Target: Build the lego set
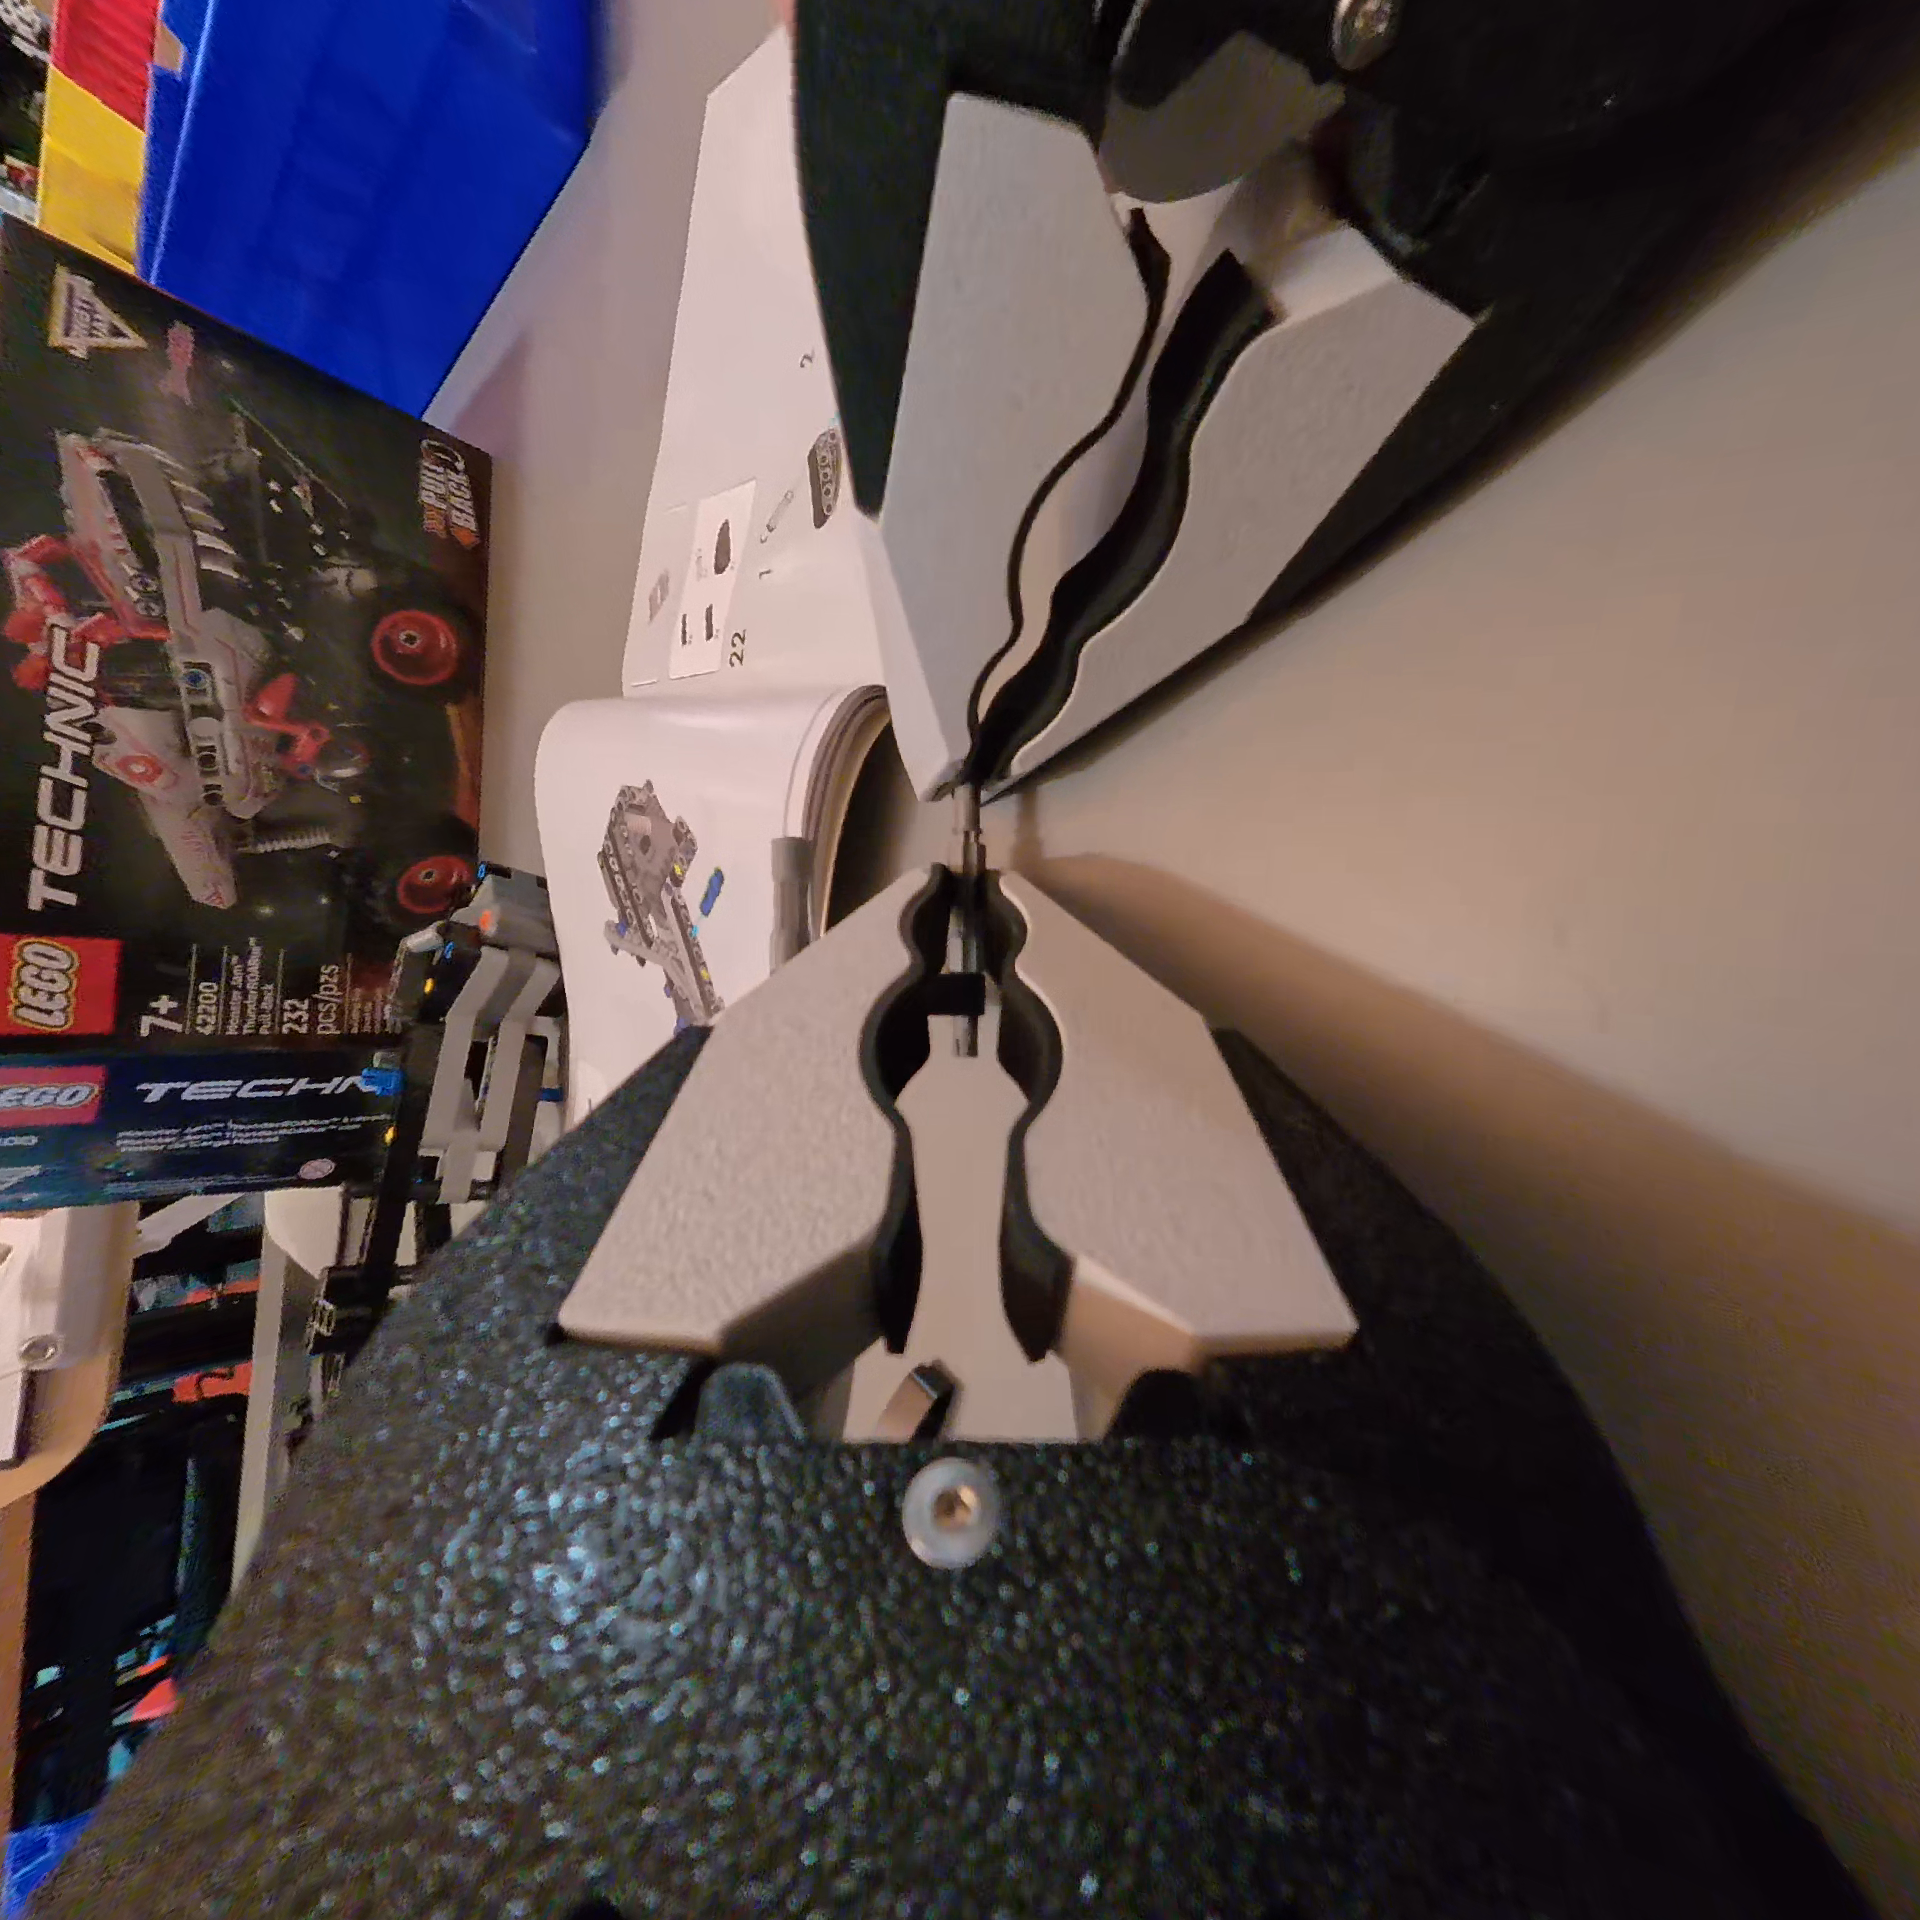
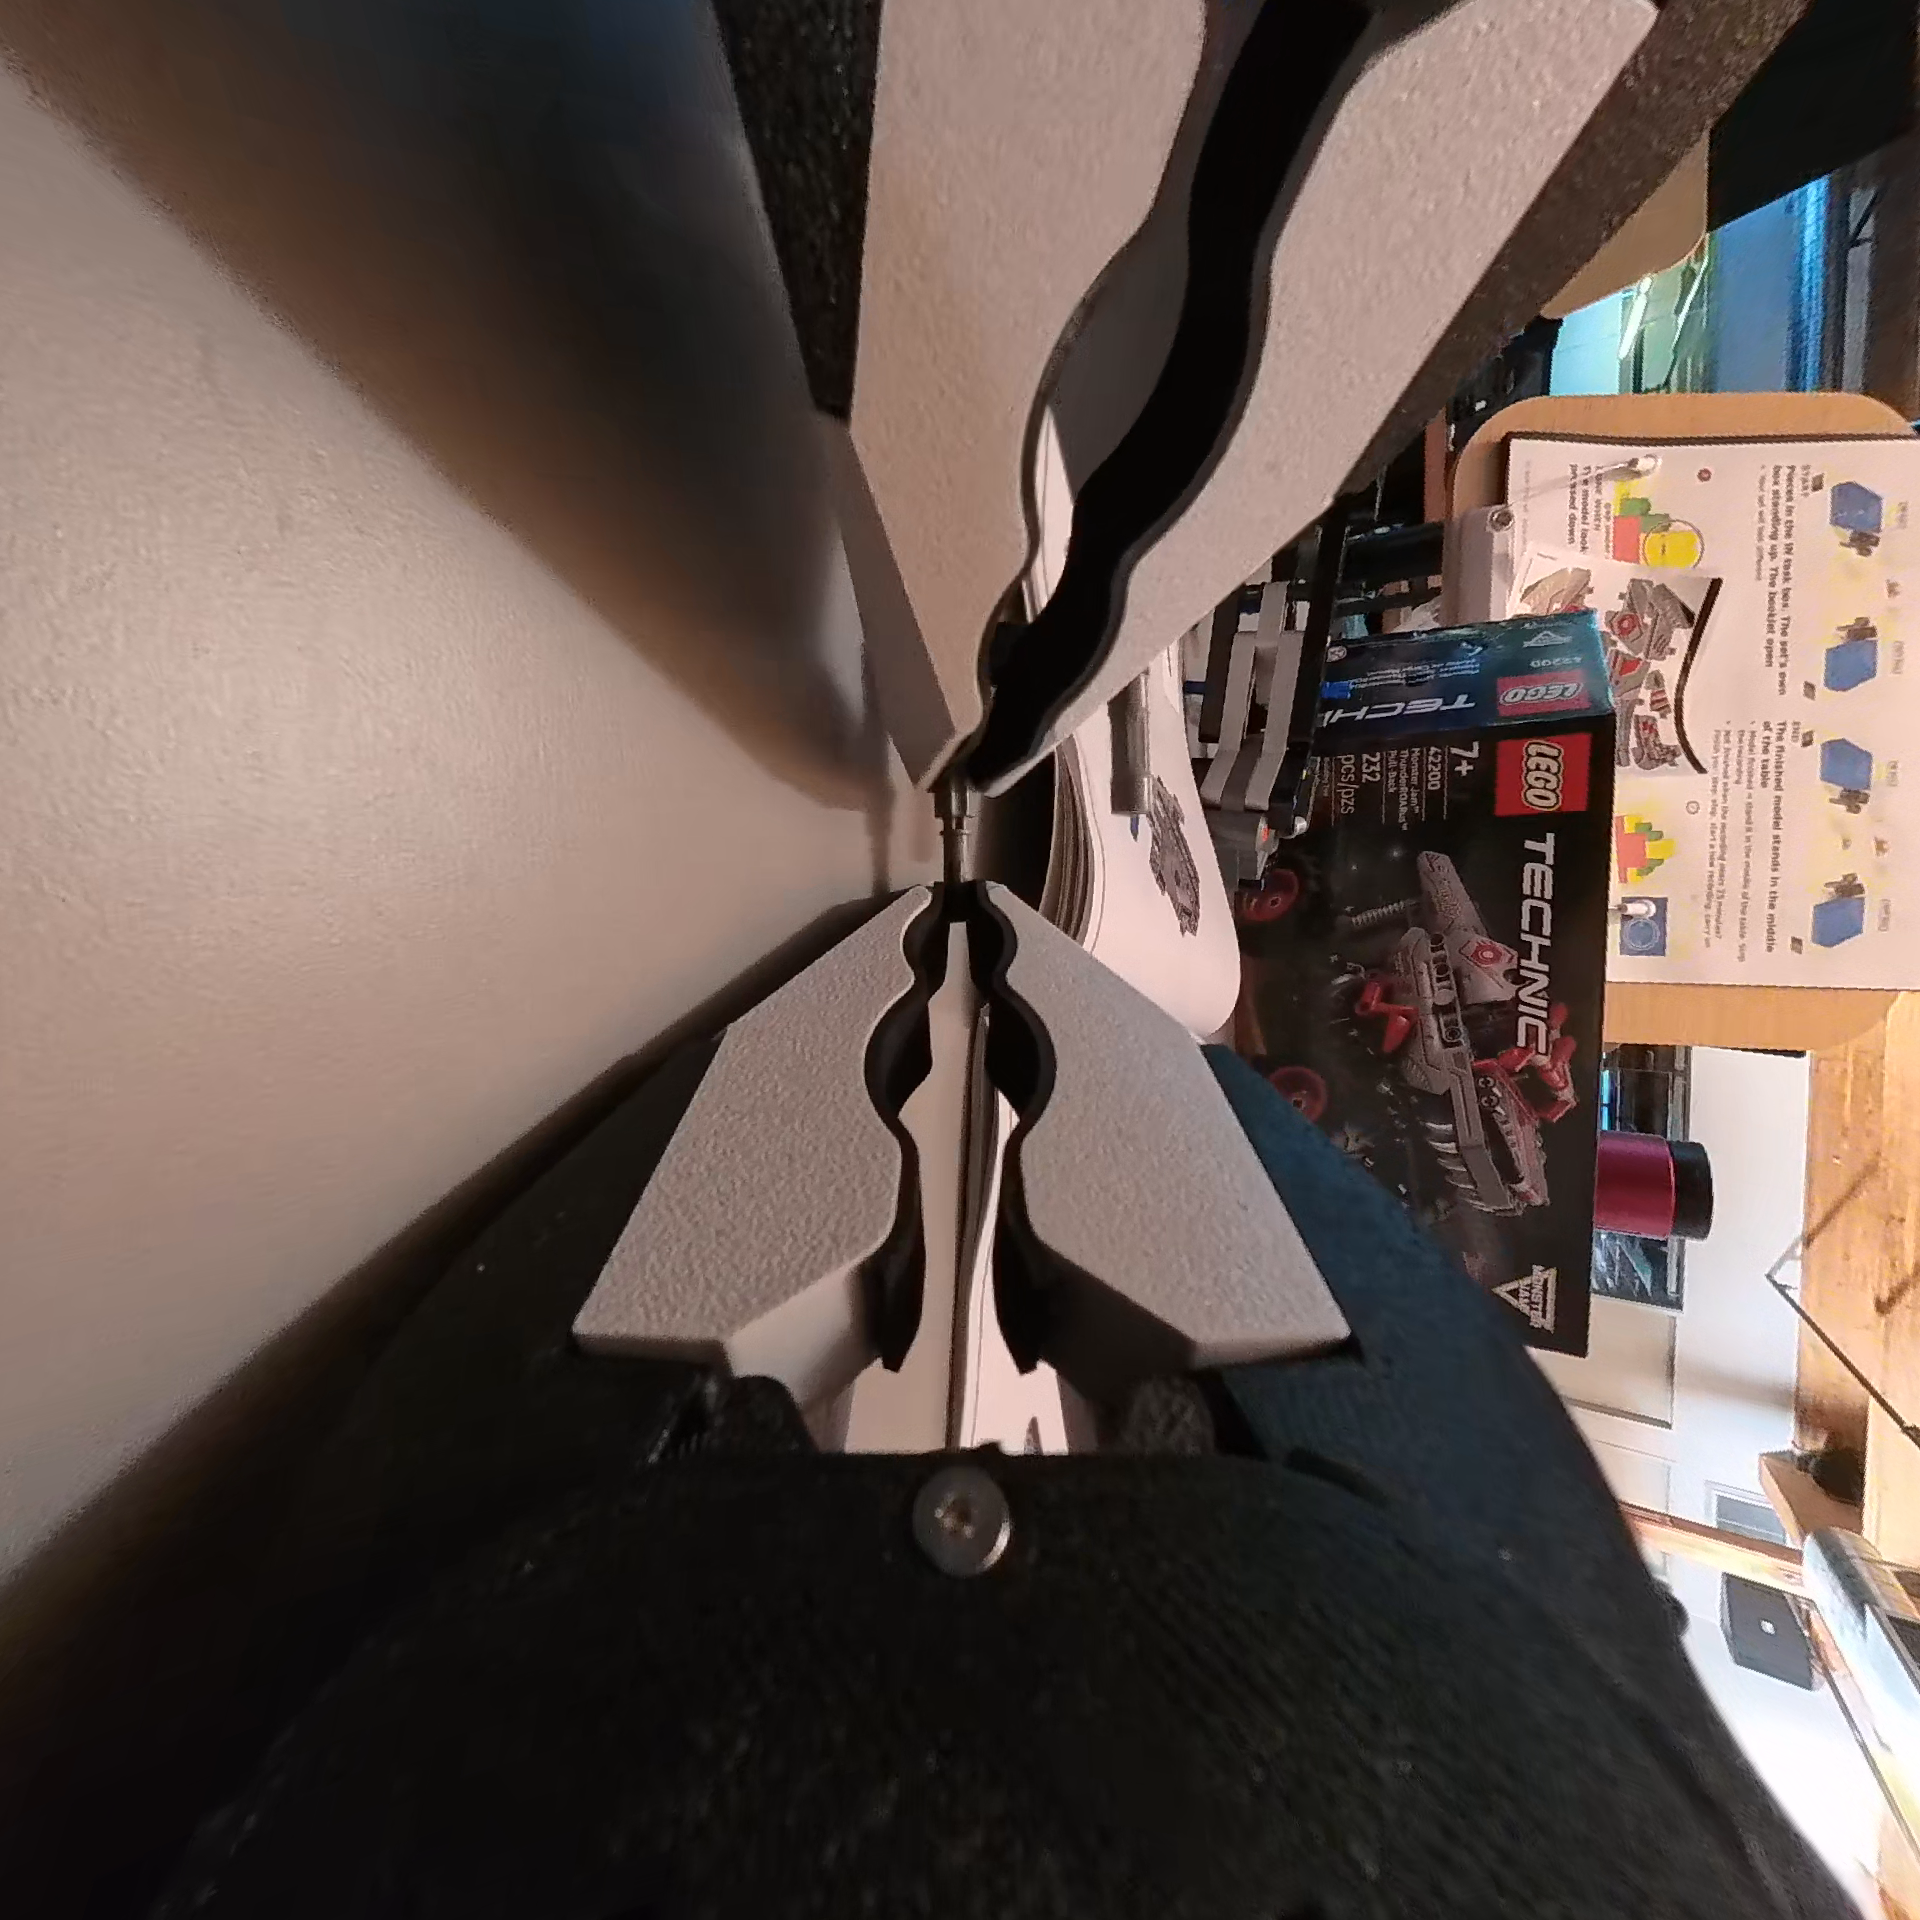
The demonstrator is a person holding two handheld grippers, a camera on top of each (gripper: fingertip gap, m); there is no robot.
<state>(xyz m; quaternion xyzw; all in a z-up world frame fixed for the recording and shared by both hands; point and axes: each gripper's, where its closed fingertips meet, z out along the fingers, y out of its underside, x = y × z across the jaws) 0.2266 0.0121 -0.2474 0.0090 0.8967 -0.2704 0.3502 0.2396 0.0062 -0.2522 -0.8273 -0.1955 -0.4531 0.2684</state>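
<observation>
My two grippers meet tip to tip over the pale table. In the left wrist view my left gripper (image 1: 966,883) is shut on a thin grey axle pin (image 1: 967,831). A small black piece (image 1: 961,992) sits on the pin between the jaws. The right gripper (image 1: 961,792) comes in from above and pinches the pin's other end. In the right wrist view my right gripper (image 2: 961,891) is shut on the same pin (image 2: 956,831), and the left gripper (image 2: 956,781) holds its far end. The part-built grey model (image 1: 488,1018) stands behind, also in the right wrist view (image 2: 1257,707).
An open instruction booklet (image 1: 727,582) lies beside the grippers, also in the right wrist view (image 2: 1143,914). The black set box (image 1: 239,675) stands by the model, seen too in the right wrist view (image 2: 1455,987). A blue bin (image 1: 364,187) is beyond. A printed sheet on a wooden board (image 2: 1714,707) and a red-black cylinder (image 2: 1652,1184) are behind. The grippers are tip to tip, or close to it. The part-built grey model (image 1: 488,1018) is about 20 cm from both grippers' fingertips. The right camera catches it too, in the right wrist view (image 2: 1251,751).
</observation>
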